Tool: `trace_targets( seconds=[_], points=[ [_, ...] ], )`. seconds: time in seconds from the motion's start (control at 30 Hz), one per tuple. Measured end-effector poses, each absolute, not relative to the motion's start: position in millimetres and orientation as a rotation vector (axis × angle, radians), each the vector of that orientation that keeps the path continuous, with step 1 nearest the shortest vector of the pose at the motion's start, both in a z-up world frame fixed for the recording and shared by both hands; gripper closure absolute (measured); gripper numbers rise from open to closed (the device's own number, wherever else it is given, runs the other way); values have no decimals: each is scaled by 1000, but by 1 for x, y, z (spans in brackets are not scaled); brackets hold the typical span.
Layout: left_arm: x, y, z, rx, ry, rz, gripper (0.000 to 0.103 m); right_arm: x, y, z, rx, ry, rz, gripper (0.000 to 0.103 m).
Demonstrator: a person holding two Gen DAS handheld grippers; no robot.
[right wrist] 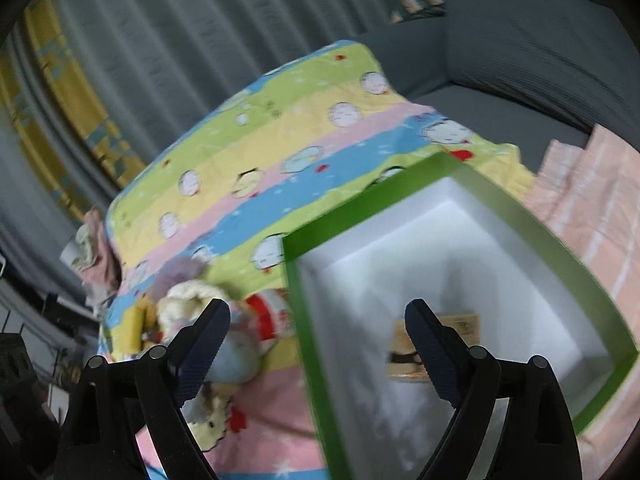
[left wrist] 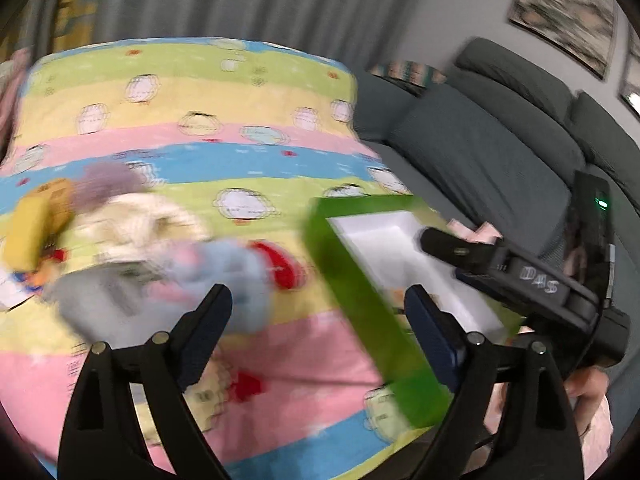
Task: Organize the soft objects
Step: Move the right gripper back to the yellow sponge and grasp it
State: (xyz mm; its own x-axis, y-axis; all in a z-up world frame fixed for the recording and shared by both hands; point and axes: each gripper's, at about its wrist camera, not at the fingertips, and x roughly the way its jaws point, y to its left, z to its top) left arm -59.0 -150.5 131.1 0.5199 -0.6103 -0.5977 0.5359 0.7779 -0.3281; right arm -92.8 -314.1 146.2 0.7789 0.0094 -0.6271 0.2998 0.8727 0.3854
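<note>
Presently both grippers stand released, jaws spread wide with nothing between them. In the left wrist view the left gripper [left wrist: 318,312] hovers over the striped cartoon-print blanket [left wrist: 240,120], its left finger beside a pale blue plush [left wrist: 236,276] and its right finger at the near rim of the green box [left wrist: 360,308]. The right gripper [left wrist: 452,246] shows in this view at 3 o'clock, reaching over the box's white interior.

In the right wrist view the right gripper [right wrist: 316,332] straddles the box's left wall [right wrist: 304,320]; its right finger hangs over the white interior, where a small tan printed card or packet [right wrist: 436,344] lies on the floor at about 5 o'clock of the cavity. What it is cannot be told through the blur.

The soft objects form a heap [left wrist: 132,236] at 9 o'clock of the box, touching one another: a cream plush, a purple-grey piece, a yellow item, a grey piece, the pale blue plush and a red-and-white toy [right wrist: 268,312] nearest the box. A grey sofa [left wrist: 500,152] lies beyond at 2 o'clock, pink cloth [right wrist: 592,208] at 3 o'clock of the box.

Judged step: between transfers, with the box nearly empty and most of the sorting still to do. The next move calls for a gripper to descend on one toy at the heap's edge, probably the blue or the red one, pinch a firm fold of fabric, and carry it over the rim without dragging its neighbours.
</note>
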Motion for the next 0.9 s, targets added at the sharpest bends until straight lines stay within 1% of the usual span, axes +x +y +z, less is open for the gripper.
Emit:
trace_targets(
  seconds=[0.17, 0.3, 0.43, 0.6, 0.7, 0.9],
  points=[
    [-56, -85, 128, -129, 752, -518, 15, -83, -275, 146, 425, 680, -79, 13],
    [-48, -28, 115, -163, 752, -368, 15, -72, -245, 142, 405, 700, -4, 13],
    [-41, 11, 96, -170, 769, -266, 15, -59, -211, 137, 360, 730, 45, 13],
    [-31, 55, 74, -301, 779, -164, 15, -39, -170, 133, 358, 762, 130, 13],
    [-27, 76, 66, -346, 812, -112, 15, -13, -135, 131, 372, 817, 208, 13],
    [-29, 117, 64, -364, 794, 88, 15, 52, -66, 119, 389, 913, 302, 13]
  ],
)
